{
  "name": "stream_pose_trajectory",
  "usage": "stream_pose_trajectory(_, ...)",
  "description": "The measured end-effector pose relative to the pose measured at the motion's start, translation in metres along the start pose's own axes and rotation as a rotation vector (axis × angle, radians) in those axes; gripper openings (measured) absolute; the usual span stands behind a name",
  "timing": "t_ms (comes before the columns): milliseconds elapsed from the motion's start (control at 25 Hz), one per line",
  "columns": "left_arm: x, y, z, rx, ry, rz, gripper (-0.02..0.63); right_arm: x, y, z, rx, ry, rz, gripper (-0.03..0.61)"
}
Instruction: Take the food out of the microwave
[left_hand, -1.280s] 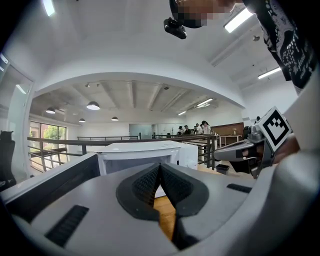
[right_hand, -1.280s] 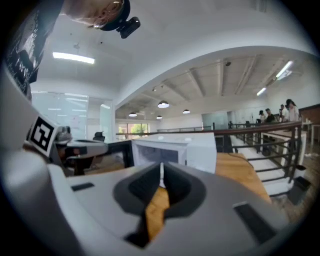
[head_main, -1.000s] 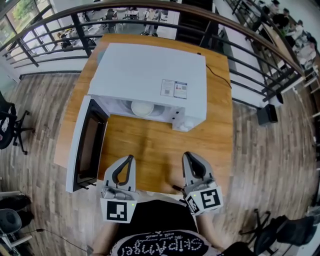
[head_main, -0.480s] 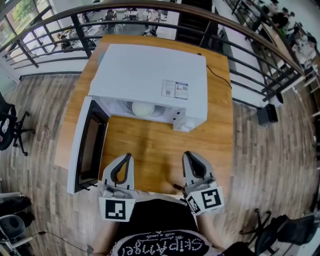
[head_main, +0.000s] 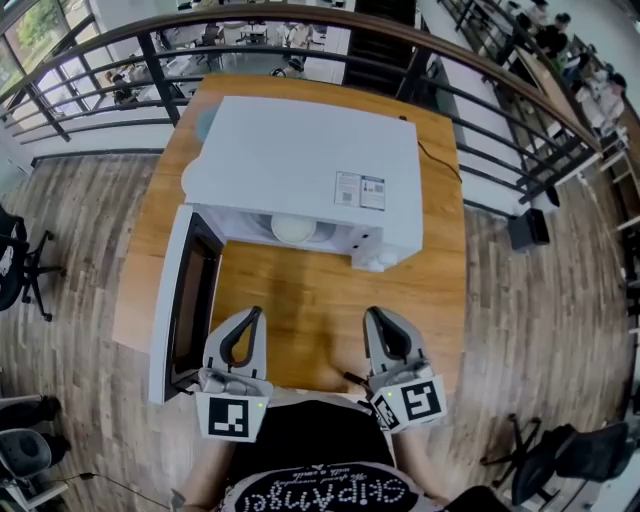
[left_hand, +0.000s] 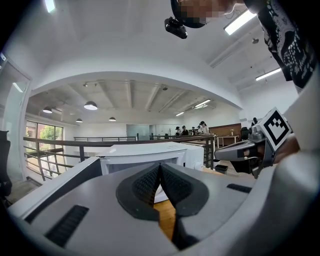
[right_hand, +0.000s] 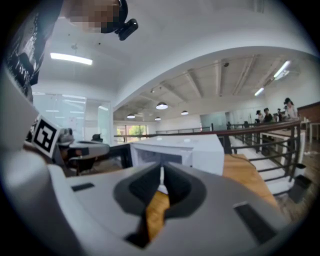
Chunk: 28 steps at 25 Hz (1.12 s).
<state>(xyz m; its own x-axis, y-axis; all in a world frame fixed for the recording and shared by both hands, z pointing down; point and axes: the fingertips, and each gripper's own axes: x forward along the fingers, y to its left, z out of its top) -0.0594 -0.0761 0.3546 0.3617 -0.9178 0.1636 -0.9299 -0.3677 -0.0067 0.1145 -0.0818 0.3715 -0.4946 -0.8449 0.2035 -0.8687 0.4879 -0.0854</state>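
Observation:
A white microwave (head_main: 300, 165) stands on the wooden table (head_main: 320, 300) with its door (head_main: 185, 300) swung open to the left. Inside, a pale round dish of food (head_main: 295, 229) shows at the cavity's front edge. My left gripper (head_main: 255, 312) and right gripper (head_main: 372, 312) hover side by side over the table's near edge, both shut and empty, well short of the microwave. In the left gripper view the shut left gripper (left_hand: 160, 167) points at the microwave (left_hand: 145, 152). The right gripper view shows the right gripper (right_hand: 161, 172) shut too, aimed at the open cavity (right_hand: 160, 152).
The open door's edge (head_main: 165, 375) reaches out close to the left gripper. A black cable (head_main: 435, 150) runs off the table's back right. A dark metal railing (head_main: 480, 110) curves behind the table, and office chairs (head_main: 20, 260) stand on the wooden floor to the left.
The microwave sits lower and nearer in the head view; both grippers have edged forward toward it, still shut and empty.

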Motion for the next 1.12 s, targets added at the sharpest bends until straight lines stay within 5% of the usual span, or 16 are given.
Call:
stream_pose_trajectory(360, 0.014, 0.020, -0.005, -0.006, 0.035, -0.030, 0.032, 0.011, 0.002, 0.006, -0.007, -0.006, -0.042, 0.038)
stream_pose_trajectory(720, 0.041, 0.033, -0.024, -0.017, 0.107, -0.096, 0.032, 0.026, 0.022, 0.005, -0.043, -0.004, 0.066, 0.040)
stream_pose_trajectory(840, 0.055, 0.034, -0.028, 0.021, 0.102, -0.139, 0.037, 0.036, 0.030, 0.004, -0.061, 0.001, 0.091, 0.040)
stream_pose_trajectory(960, 0.067, 0.033, -0.031, 0.076, 0.111, -0.182, 0.128, 0.048, 0.034, 0.003, -0.083, 0.006, 0.116, 0.091)
stream_pose_trajectory(1120, 0.085, 0.033, -0.036, 0.170, 0.117, -0.218, 0.160, 0.069, 0.030, -0.010, -0.157, 0.069, 0.135, 0.132)
